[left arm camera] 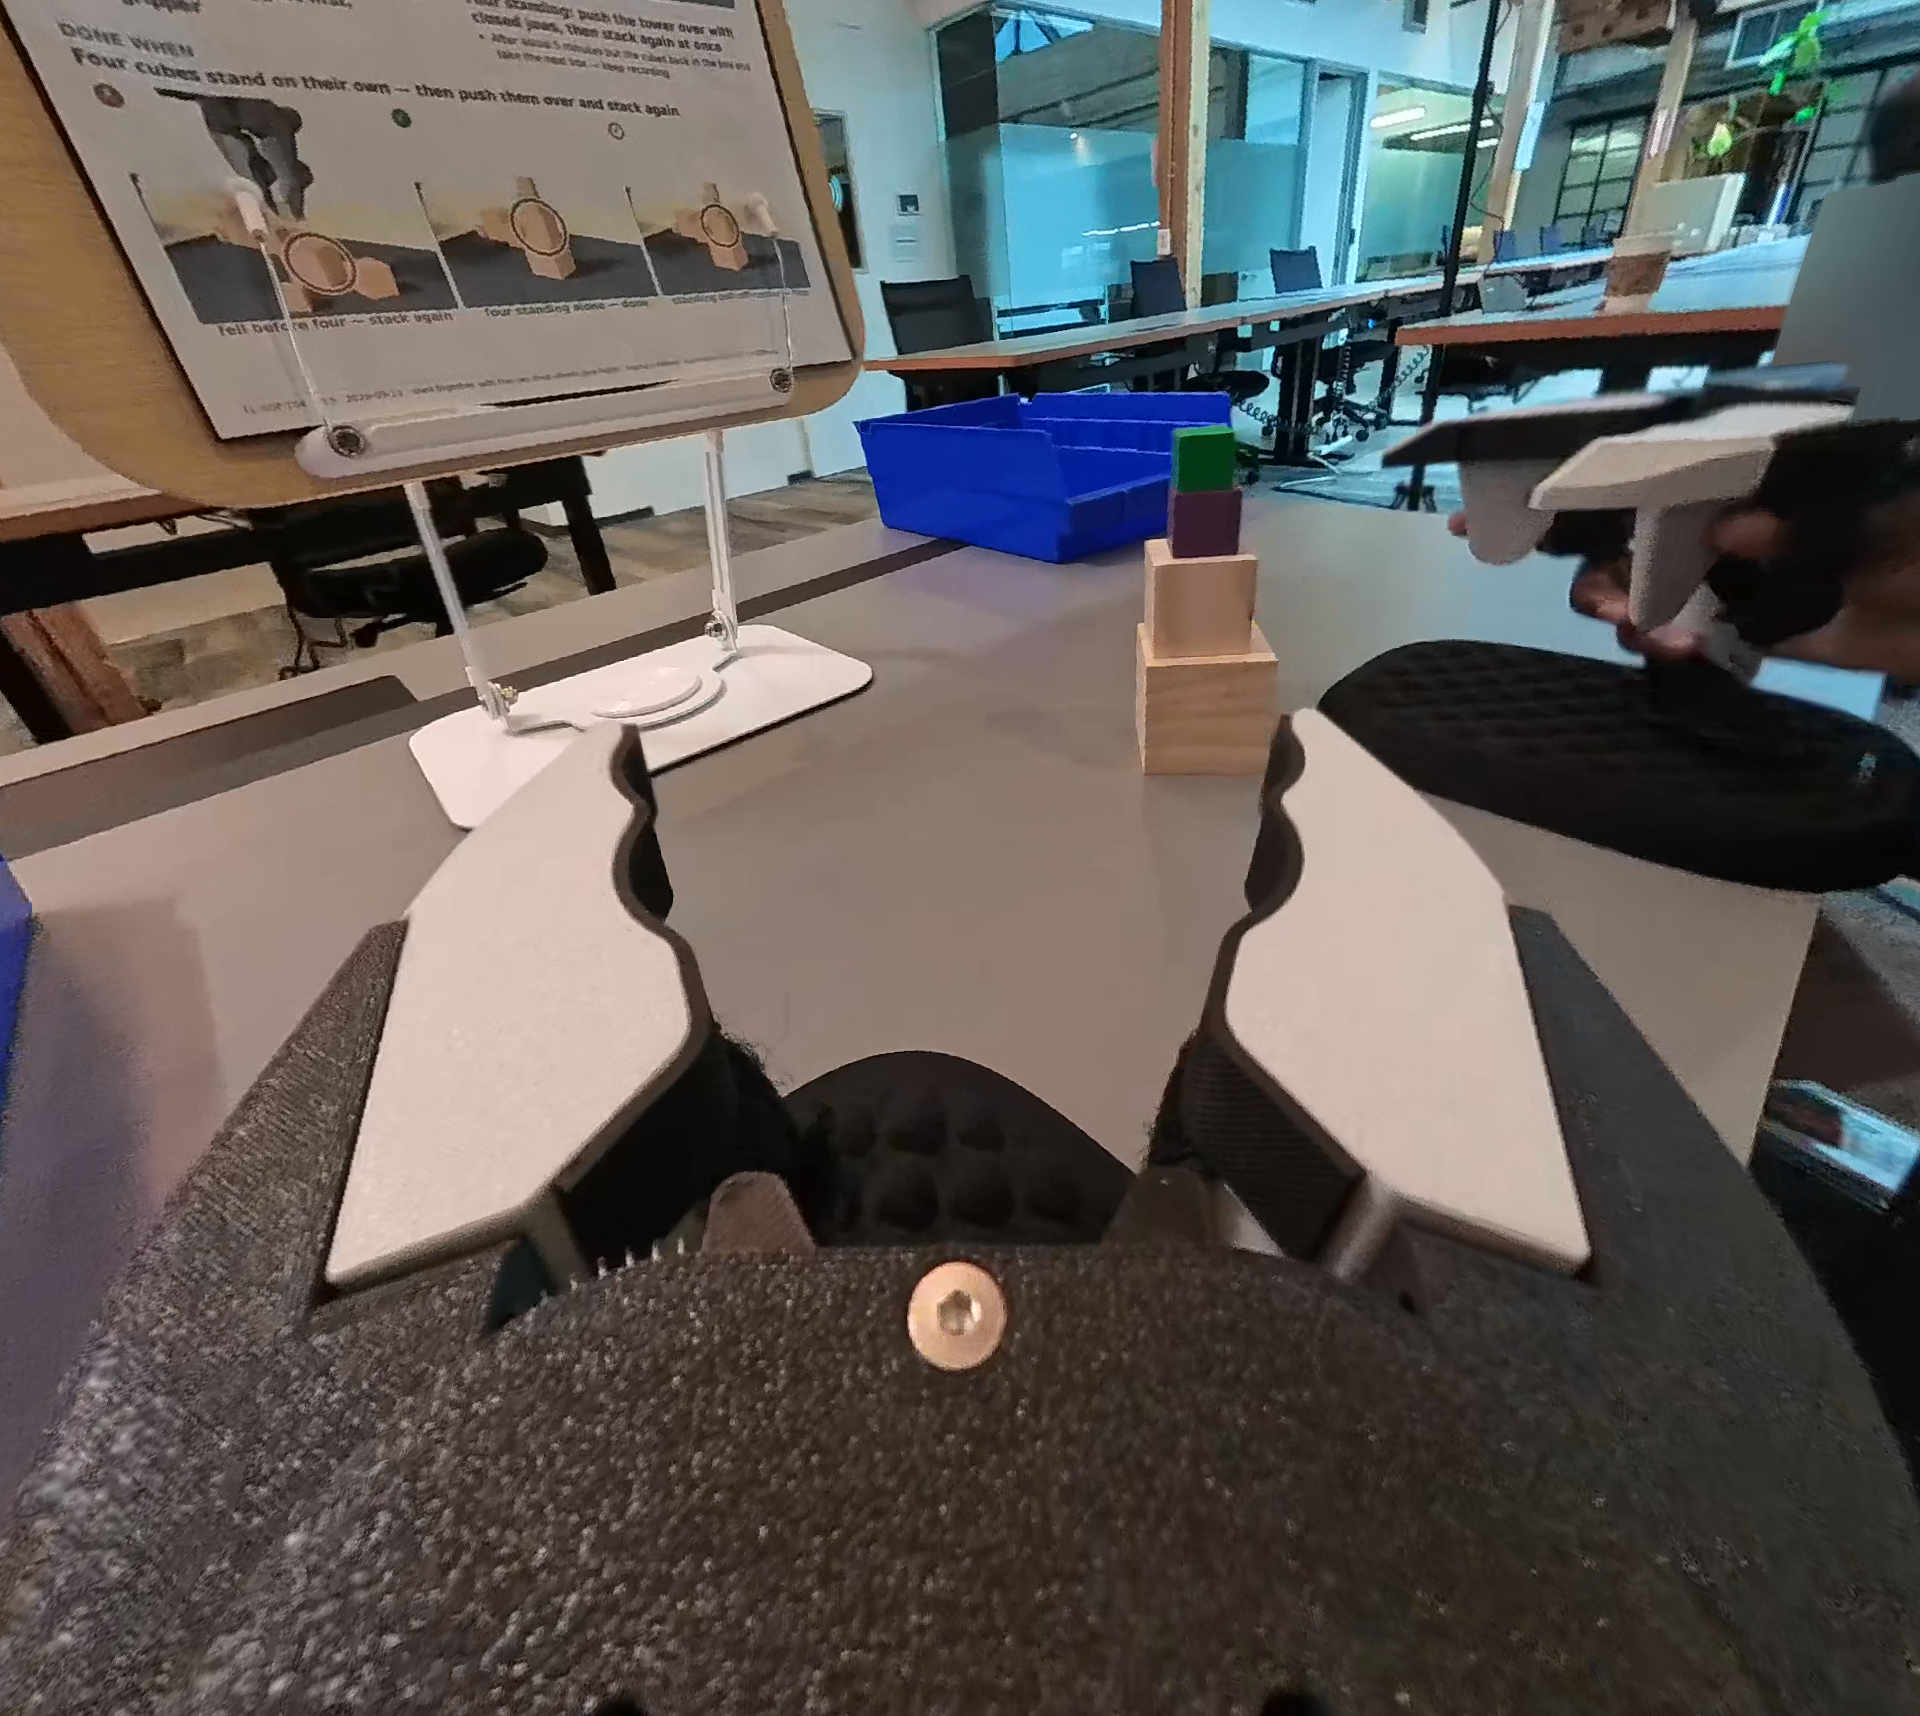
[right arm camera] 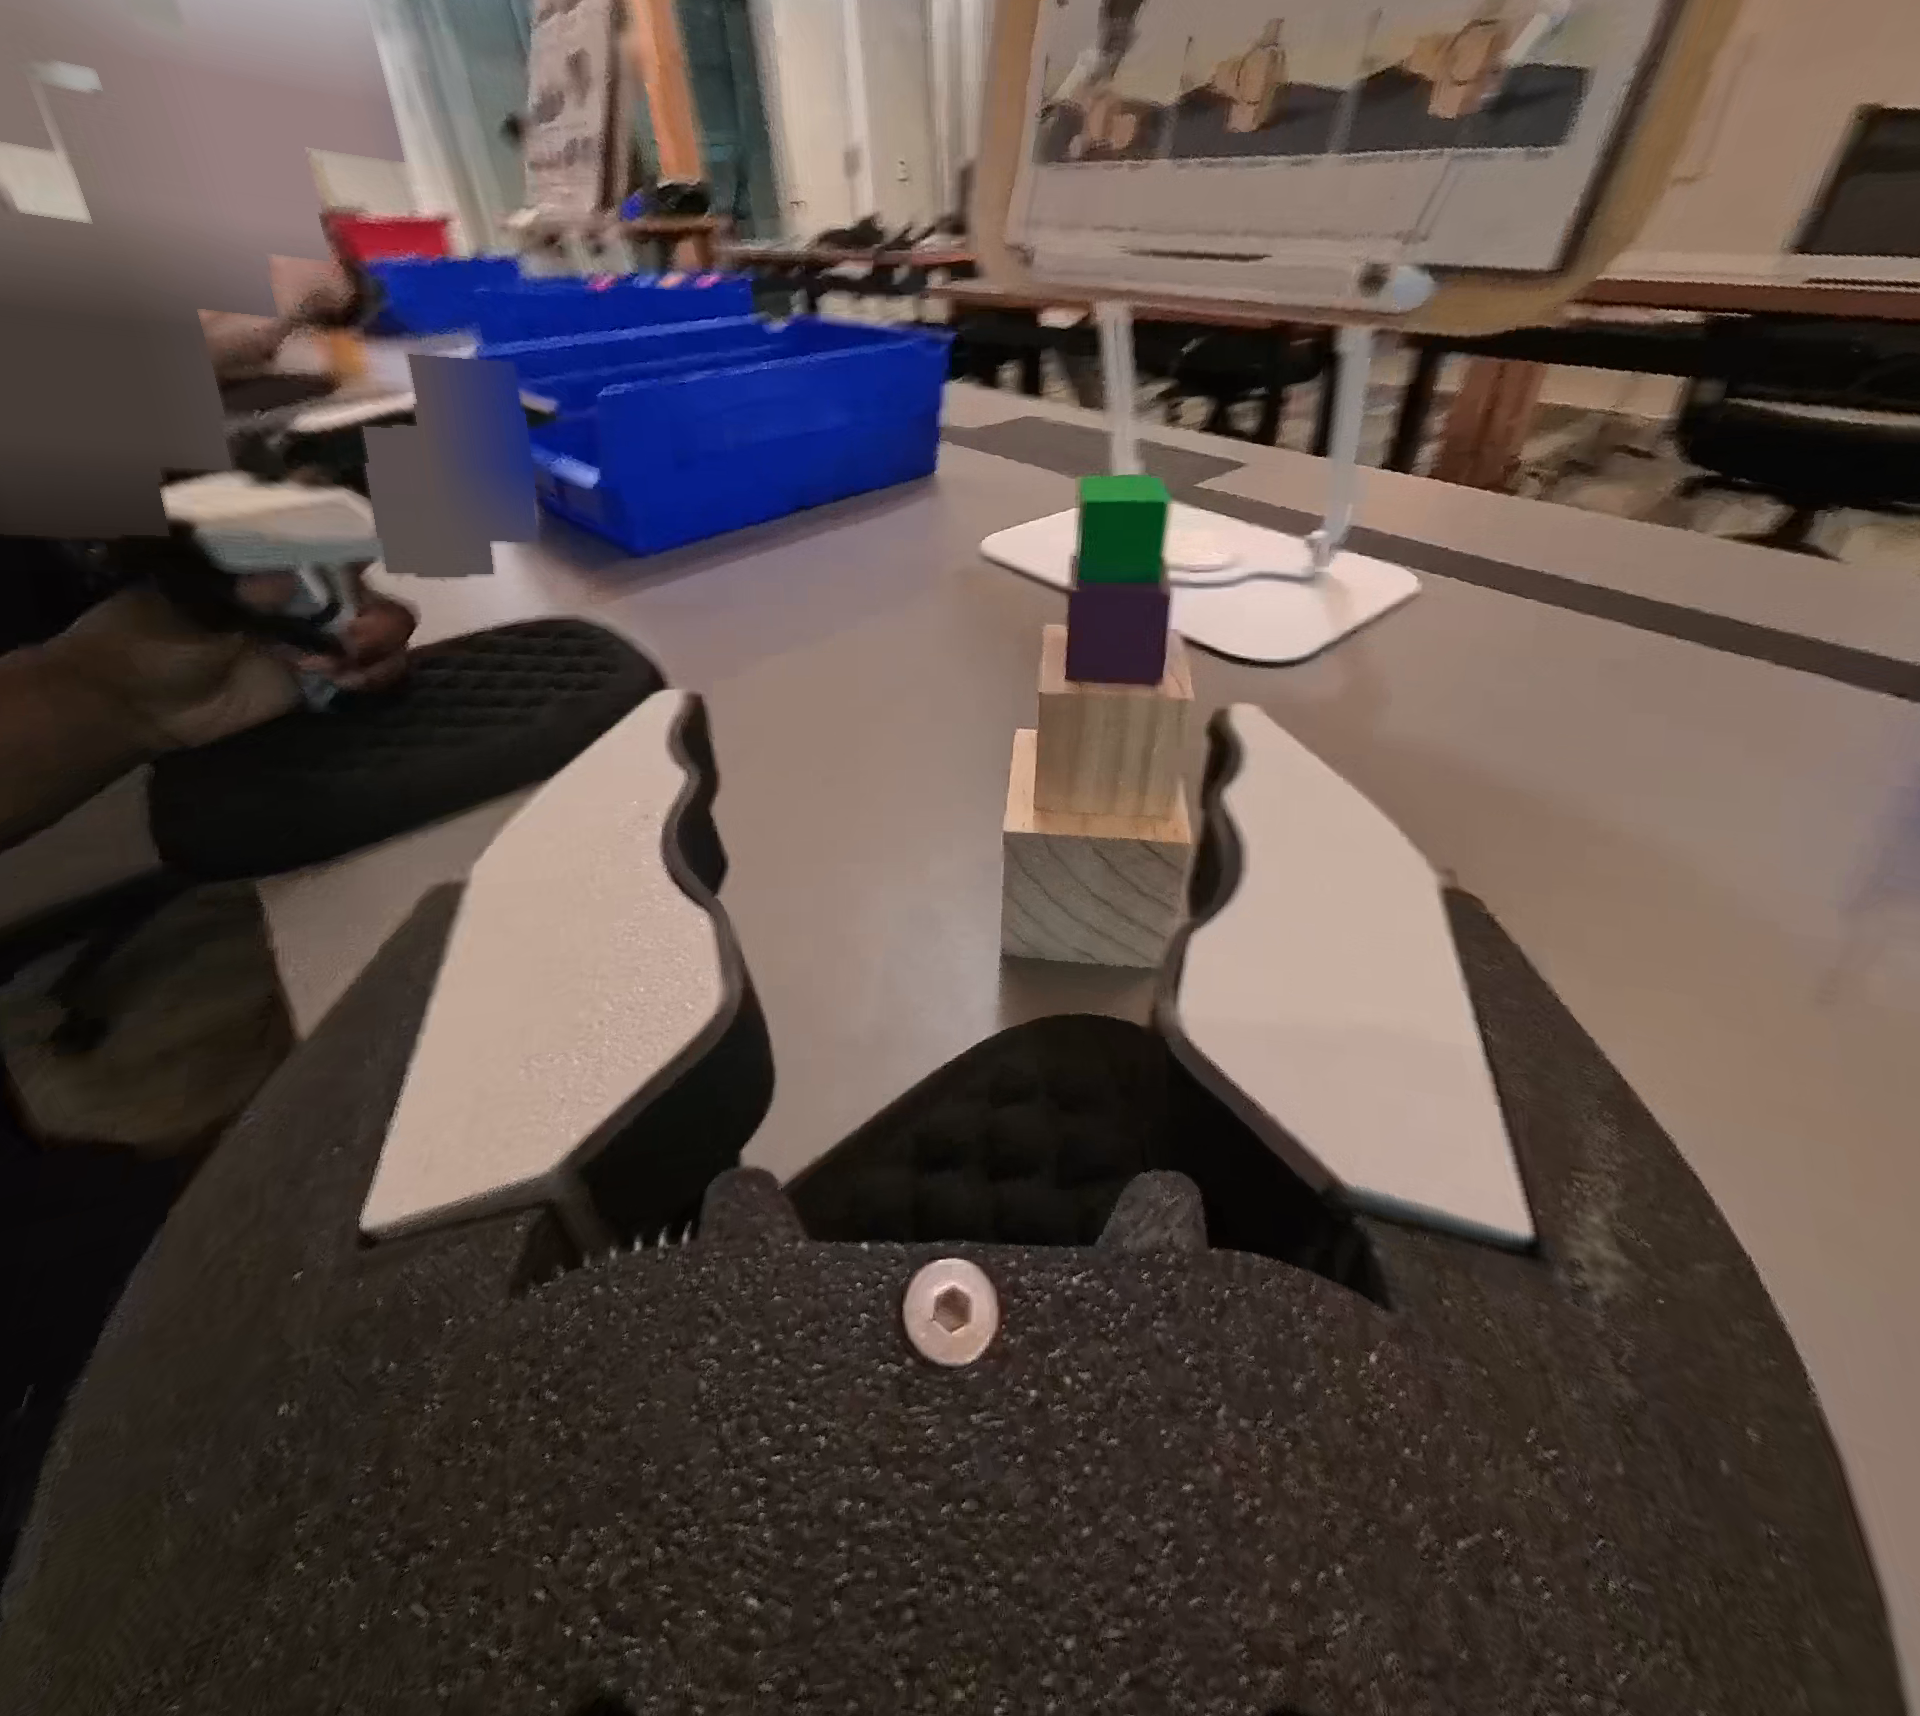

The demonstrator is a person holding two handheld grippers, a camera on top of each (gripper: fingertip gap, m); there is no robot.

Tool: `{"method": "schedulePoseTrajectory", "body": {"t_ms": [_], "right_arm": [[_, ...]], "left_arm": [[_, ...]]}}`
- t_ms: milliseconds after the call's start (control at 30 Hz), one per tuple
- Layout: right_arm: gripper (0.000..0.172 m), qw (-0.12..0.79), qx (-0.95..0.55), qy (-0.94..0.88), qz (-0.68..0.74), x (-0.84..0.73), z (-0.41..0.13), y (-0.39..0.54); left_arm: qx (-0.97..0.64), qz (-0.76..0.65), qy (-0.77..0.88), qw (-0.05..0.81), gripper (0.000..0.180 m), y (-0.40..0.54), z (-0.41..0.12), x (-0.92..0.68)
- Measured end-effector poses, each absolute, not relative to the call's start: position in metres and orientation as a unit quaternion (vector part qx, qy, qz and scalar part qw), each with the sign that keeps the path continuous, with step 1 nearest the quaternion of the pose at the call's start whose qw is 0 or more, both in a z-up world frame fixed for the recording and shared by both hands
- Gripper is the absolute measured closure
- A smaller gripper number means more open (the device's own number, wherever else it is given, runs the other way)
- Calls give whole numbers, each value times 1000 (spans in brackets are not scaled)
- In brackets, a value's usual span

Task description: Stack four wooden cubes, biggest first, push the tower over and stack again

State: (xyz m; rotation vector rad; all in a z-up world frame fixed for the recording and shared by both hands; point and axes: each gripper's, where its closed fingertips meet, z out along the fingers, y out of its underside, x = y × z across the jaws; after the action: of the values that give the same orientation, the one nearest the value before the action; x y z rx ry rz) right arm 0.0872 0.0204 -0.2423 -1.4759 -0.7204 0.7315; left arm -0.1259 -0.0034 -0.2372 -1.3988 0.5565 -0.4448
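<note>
Both grippers (left arm camera: 961,819) (right arm camera: 961,799) spread wide, bare, above grey table (left arm camera: 935,887) in open office.

A blue bin (left arm camera: 1023,471) sits on the grey table (left arm camera: 935,887) far ahead of the tools. A white stand (left arm camera: 644,710) holds a printed sheet (left arm camera: 416,108) ahead-left of the left tool. A black mat (left arm camera: 1621,762) lies to its right. Desks and chairs (left arm camera: 935,316) stand beyond.

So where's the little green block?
The green block tops the block tower, sitting on the purple block, centre-right in both views, with the blue bin behind to the left.
</note>
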Motion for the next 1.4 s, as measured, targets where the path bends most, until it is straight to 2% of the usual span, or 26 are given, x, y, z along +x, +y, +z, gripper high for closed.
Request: {"method": "schedulePoseTrajectory", "body": {"t_ms": [100, 133, 200, 267, 300, 333, 367, 533, 767, 1400], "right_arm": [[102, 540, -625, -447, 343, 86, -248, 17], [104, 509, -616, -487, 352, 89, -251, 17], [98, 484, -605, -508, 377, 98, -248, 27], [108, 481, -598, -506, 393, 105, -246, 45], [126, 473, -601, -512, 390, 108, -249, 53], [164, 458, -603, -530, 382, 111, -256, 57], [172, 440, -606, -548, 371, 112, -263, 61], [172, 395, -624, -614, 278, 111, -295, 84], [172, 368, -628, -636, 254, 98, -304, 98], [172, 369, -617, -648, 254, 72, -305, 93]], "left_arm": [[-628, -186, 257, 711, 66, -5, -238, -124], [-629, -186, 258, 710, 66, -4, -238, -124], [-634, -191, 258, 704, 63, -3, -240, -123], [-638, -197, 258, 699, 59, -2, -241, -123], [-638, -200, 258, 697, 58, -2, -241, -123], [-638, -203, 257, 696, 58, -2, -241, -123], [-639, -205, 255, 697, 59, -2, -241, -124], [-640, -212, 253, 694, 57, -1, -241, -124], [-640, -202, 254, 696, 58, -1, -242, -124], [-639, -207, 250, 698, 59, -1, -241, -125]]}}
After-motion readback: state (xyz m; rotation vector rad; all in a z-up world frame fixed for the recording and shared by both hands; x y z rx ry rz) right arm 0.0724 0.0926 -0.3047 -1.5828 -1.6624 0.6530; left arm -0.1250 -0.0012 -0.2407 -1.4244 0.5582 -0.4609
